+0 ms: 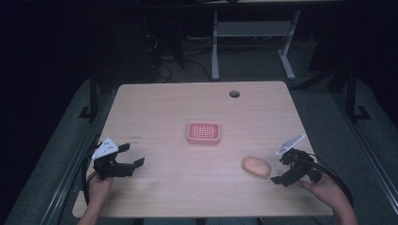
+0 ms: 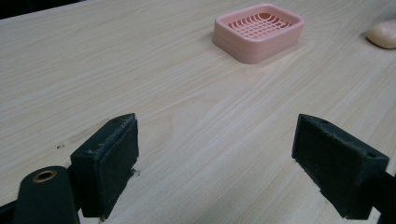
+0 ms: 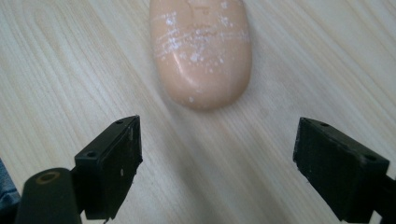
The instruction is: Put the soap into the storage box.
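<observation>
- Right gripper [image 1: 282, 168]: the jaws stand wide apart and hold nothing; in the right gripper view its two black pads [image 3: 109, 163] flank bare wood, with the near end of the soap just ahead of them and centred in the gap.
- Soap [image 3: 201, 51]: a peach-coloured oval bar, scuffed white on top, lying flat on the table; in the high view the bar [image 1: 256, 166] sits just left of the right gripper, not touching it, toward the near right part of the tabletop.
- Left gripper [image 1: 129, 157]: the jaws are likewise spread and empty, low over the near left part of the table, well apart from both soap and dish.
- Soap dish [image 1: 203, 132]: a pink rectangular tray with a slotted grid, empty, upright near the table's centre; from the left gripper view the dish [image 2: 258, 31] lies far ahead, with the soap at the right edge beyond it.
- Table [image 1: 159, 108]: light wood, with a round cable hole near the far edge.
- Step in hand, as judged: the approach to the soap, before any grasp; the work appears to be moving the bar into the dish.
- Next move, as judged: advance the right gripper so the pads straddle the bar's sides, then close gently, since a smooth rounded bar may slip out.
</observation>
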The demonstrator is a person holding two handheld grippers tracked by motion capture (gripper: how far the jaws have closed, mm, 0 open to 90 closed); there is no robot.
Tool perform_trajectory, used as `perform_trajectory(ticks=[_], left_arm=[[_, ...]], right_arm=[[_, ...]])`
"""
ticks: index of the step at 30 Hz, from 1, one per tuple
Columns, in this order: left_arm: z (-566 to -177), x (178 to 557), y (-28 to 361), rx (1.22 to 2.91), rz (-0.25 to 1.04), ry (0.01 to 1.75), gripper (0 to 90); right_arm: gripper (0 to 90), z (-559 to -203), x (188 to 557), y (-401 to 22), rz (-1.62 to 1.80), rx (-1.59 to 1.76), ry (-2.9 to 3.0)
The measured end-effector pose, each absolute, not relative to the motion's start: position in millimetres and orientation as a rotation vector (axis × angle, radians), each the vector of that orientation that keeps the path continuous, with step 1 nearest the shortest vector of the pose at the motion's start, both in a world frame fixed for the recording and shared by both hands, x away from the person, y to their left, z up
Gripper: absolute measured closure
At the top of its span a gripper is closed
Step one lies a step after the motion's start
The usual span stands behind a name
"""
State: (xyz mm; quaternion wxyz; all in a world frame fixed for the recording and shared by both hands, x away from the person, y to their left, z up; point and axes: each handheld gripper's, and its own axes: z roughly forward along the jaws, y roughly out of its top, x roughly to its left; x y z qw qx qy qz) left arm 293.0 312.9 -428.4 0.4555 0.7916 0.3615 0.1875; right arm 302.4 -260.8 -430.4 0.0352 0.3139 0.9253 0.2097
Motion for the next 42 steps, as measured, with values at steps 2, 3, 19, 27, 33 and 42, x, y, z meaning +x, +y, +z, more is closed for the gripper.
perform_trajectory(ticks=[2,3,19,27,33,42], left_arm=[[-428.1,293.0,313.1,1.954,0.459,0.894,14.3],[-428.1,293.0,313.1,1.953,0.459,0.893,14.3],[-428.7,293.4,313.5,1.948,0.458,0.897,14.3],[-428.7,293.4,313.3,1.948,0.457,0.896,14.3],[-428.7,294.0,313.4,1.950,0.460,0.892,14.3],[-428.6,294.3,313.8,1.948,0.457,0.894,14.3]], right_arm=[[15.2,-429.8,304.3,-257.1,0.637,0.951,2.849],[15.5,-428.1,305.7,-254.7,0.633,0.942,2.855],[16.3,-420.5,314.7,-241.0,0.597,0.866,2.881],[19.3,-421.3,319.2,-228.5,0.598,0.820,2.904],[19.7,-421.5,322.4,-221.2,0.589,0.794,2.914],[20.2,-425.0,326.9,-211.3,0.559,0.773,2.932]])
